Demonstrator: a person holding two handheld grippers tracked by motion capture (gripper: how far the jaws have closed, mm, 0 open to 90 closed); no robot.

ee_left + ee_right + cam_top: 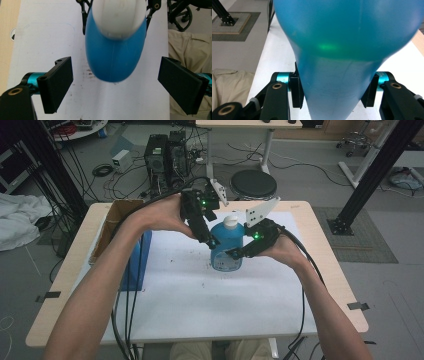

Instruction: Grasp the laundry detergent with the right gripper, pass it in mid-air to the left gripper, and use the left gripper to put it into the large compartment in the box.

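Clamped in the right gripper [332, 100], a blue bottle [227, 245] wears a white cap; left gripper [115, 82] gapes.

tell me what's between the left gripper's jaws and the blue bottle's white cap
Nothing. In the left gripper view the left gripper has its jaws wide open with bare white mat between them; the blue bottle and its white cap lie beyond, untouched.

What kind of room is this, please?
Probably a lab or workshop: computer towers and tangled cables sit on the floor beyond the table, with black frame posts at the sides.
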